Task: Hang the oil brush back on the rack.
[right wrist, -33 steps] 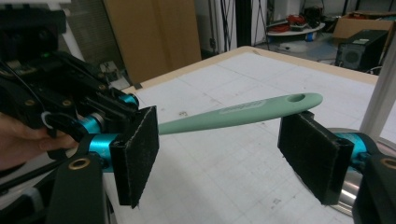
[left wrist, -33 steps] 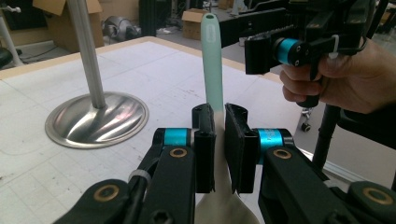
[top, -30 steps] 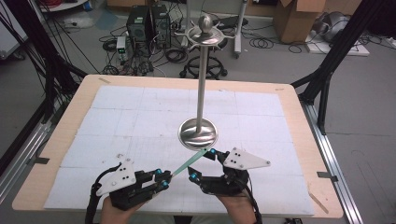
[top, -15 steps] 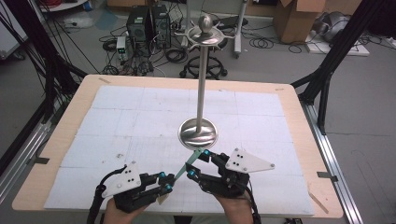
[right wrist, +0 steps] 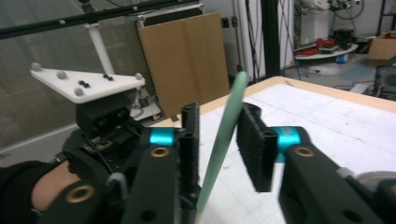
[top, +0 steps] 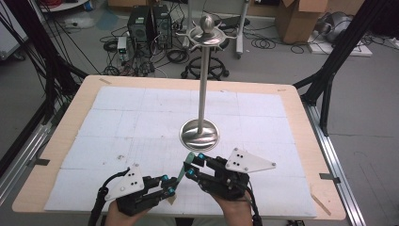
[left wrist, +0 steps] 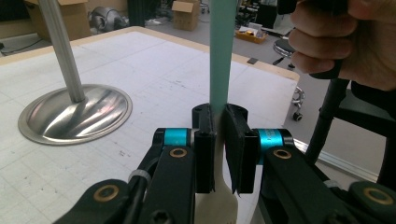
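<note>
**A:** Mint-green plastic, that handle point(left wrist: 221, 51) – it belongs to a utensil with a cream-white lower part point(left wrist: 215, 200), and it runs slanted between your two grippers, above the near edge of the table. What exactly the white end is, I cannot tell.

**B:** Who has it?

**A:** Your left gripper point(left wrist: 223, 135) clamps it low down, where green meets white; the pads sit narrow and tight against it. Your right gripper point(right wrist: 219, 140) has just been closing, with the upper part of the handle between its jaws. One pad touches the handle, the other stands a little off it, so no firm grip there.

**B:** And around it?

**A:** From above, your right gripper point(top: 192, 165) points toward the round steel base point(top: 200, 133) of the metal stand, just short of it. Your left gripper point(top: 168, 184) lies near it, to its left. The stand's pole point(top: 204, 84) rises upright from the white gridded mat point(top: 141, 117) on the wooden table point(top: 301, 117).
</note>
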Demonstrator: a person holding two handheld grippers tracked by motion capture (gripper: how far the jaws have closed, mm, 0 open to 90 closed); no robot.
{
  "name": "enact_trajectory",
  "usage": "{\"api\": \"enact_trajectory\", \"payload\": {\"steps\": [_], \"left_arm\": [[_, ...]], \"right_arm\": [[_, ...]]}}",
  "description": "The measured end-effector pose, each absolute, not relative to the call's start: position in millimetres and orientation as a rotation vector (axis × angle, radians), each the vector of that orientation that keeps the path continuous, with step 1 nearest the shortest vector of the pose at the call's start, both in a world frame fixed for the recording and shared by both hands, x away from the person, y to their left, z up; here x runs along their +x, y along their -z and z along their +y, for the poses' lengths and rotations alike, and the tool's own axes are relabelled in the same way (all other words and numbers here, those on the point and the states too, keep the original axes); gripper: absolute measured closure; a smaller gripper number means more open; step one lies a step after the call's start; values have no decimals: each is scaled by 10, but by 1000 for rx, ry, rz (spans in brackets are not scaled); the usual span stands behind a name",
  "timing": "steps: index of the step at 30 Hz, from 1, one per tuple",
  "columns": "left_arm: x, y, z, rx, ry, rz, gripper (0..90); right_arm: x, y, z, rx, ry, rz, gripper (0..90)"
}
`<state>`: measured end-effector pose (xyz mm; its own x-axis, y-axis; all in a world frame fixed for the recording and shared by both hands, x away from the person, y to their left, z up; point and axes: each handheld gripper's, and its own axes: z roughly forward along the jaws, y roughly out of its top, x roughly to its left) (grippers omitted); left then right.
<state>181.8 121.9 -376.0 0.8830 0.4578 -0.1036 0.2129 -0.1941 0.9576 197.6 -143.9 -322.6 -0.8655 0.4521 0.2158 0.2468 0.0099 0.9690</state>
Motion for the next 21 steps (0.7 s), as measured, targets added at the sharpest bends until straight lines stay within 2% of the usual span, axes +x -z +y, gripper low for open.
{"api": "enact_trajectory", "payload": {"steps": [2, 8, 12, 15, 21], "left_arm": [[1813, 3764, 1213, 1777, -244, 502, 837], [1825, 3762, 1233, 1756, -219, 487, 828], [1870, 3734, 1296, 1710, -177, 484, 620], [1912, 3718, 1343, 1696, -129, 475, 535], [1935, 3712, 1347, 1709, -34, 401, 523]], "right_arm": [[1972, 3211, -1439, 733, -1987, 2113, 795], [1968, 3176, -1435, 698, -2005, 2133, 828], [1983, 3163, -1460, 676, -2023, 2152, 828], [1988, 3157, -1478, 650, -2037, 2169, 828], [2009, 3153, -1482, 576, -2085, 2204, 828]]}}
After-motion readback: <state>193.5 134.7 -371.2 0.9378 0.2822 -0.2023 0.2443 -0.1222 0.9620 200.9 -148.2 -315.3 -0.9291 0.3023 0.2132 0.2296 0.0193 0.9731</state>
